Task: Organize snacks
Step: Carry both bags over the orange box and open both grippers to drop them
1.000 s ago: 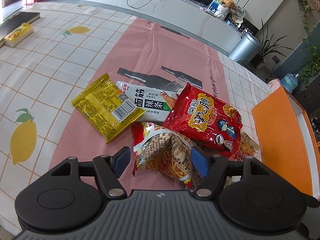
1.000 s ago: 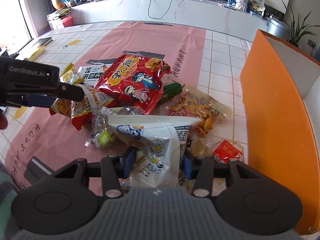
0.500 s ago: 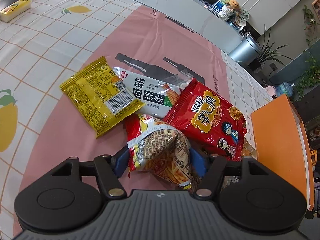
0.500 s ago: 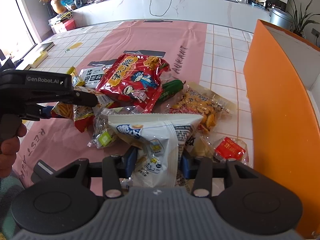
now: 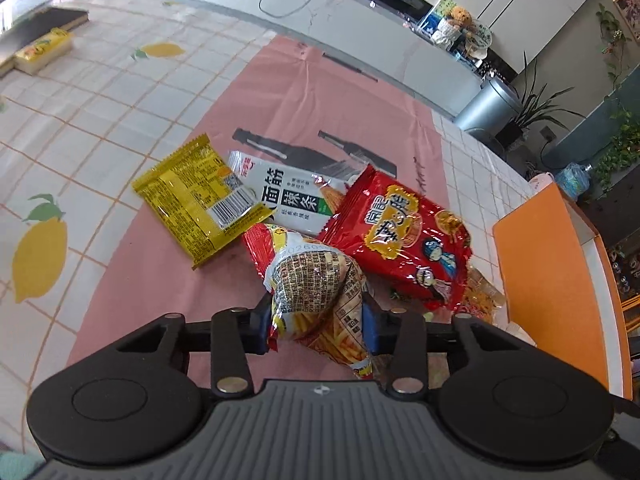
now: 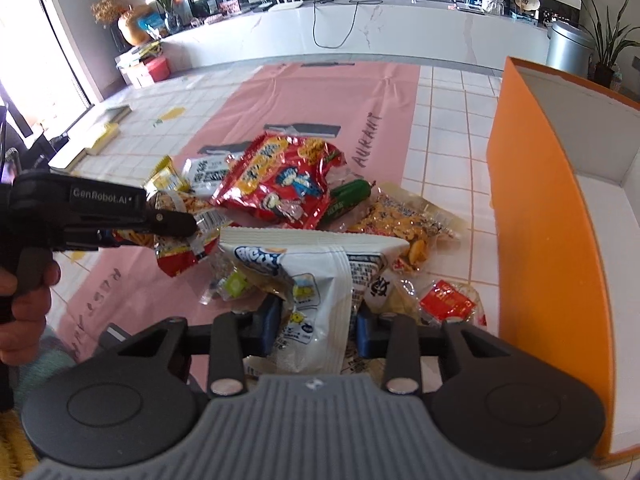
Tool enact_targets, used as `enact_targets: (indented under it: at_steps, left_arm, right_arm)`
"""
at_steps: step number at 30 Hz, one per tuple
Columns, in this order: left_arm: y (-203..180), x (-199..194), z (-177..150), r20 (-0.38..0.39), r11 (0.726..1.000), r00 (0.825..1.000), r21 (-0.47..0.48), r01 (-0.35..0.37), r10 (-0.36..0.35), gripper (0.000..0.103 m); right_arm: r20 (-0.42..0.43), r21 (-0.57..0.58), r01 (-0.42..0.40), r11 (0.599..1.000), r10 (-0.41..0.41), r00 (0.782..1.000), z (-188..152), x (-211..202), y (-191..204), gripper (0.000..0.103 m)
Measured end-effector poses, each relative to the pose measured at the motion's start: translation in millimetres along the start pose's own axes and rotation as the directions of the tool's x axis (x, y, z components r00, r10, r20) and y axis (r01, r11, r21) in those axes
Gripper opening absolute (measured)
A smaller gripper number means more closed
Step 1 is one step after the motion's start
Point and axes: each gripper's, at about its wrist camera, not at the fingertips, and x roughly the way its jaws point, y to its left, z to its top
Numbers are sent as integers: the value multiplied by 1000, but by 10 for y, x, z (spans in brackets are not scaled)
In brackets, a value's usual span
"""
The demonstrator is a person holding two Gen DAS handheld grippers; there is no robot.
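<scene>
Blue pads of the left gripper [image 5: 316,326] press on both sides of a fries-print snack bag [image 5: 320,292], low centre of the left wrist view; the bag is pinched and stands up between the fingers, its red end hanging toward the pink mat [image 5: 168,264]. Right wrist view, lower centre: the right gripper [image 6: 316,326] is clamped on a white snack bag [image 6: 316,280], whose flat sealed top edge spreads wide above the fingers.

Just beyond the fries-print bag, left wrist view, mid-frame:
- large red snack bag [image 5: 404,240] to the right, cartoon figures on its face, lying flat;
- white packet with black characters [image 5: 292,200] centre, its near edge under the red bag's corner;
- yellow packet [image 5: 200,200] to the left, barcode side up, overlapping the white packet's left edge.

Right wrist view, around the white snack bag:
- small clear packet with a green square [image 6: 232,284], just left;
- clear packet with a red label [image 6: 446,302], just right;
- clear bag of yellow-orange pieces [image 6: 404,220], behind and right;
- green sausage-shaped item [image 6: 348,196], partly under the large red snack bag.

Orange box [image 6: 548,216] fills the right side of the frame, white inside, open top, standing near the pile on the tiled lemon-print tablecloth [image 5: 80,120].

Left edge of the right wrist view: the left gripper's black body, marked "GenRobot.AI", with a hand [image 6: 24,304] on its handle.

Far background: white counter [image 6: 360,36], grey bin [image 6: 568,48], potted plants.
</scene>
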Motion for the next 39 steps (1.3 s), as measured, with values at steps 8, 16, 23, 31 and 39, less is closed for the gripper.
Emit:
enact_targets:
  at_steps: [8, 16, 23, 31, 39]
  left_arm:
    - [-417, -574, -70, 94, 995, 995, 100, 3, -13, 47]
    - [-1181, -874, -151, 114, 958, 987, 276, 74, -109, 47]
    - [-2035, -827, -225, 35, 870, 979, 466, 162, -201, 47]
    - [-3077, -311, -338, -188, 676, 970, 696, 242, -154, 47]
    - [-3671, 358, -562, -370, 468, 915, 844, 260, 160, 47]
  right_arm:
    - [83, 27, -63, 998, 60, 995, 68, -462, -71, 34]
    - [163, 54, -71, 996, 62, 985, 185, -1094, -444, 34]
    - [193, 82, -12, 997, -4, 981, 295, -1633, -1061, 35]
    - [23, 69, 55, 996, -57, 998, 302, -1478, -1846, 35]
    - [-175, 41, 11, 999, -4, 985, 400, -1082, -2268, 35]
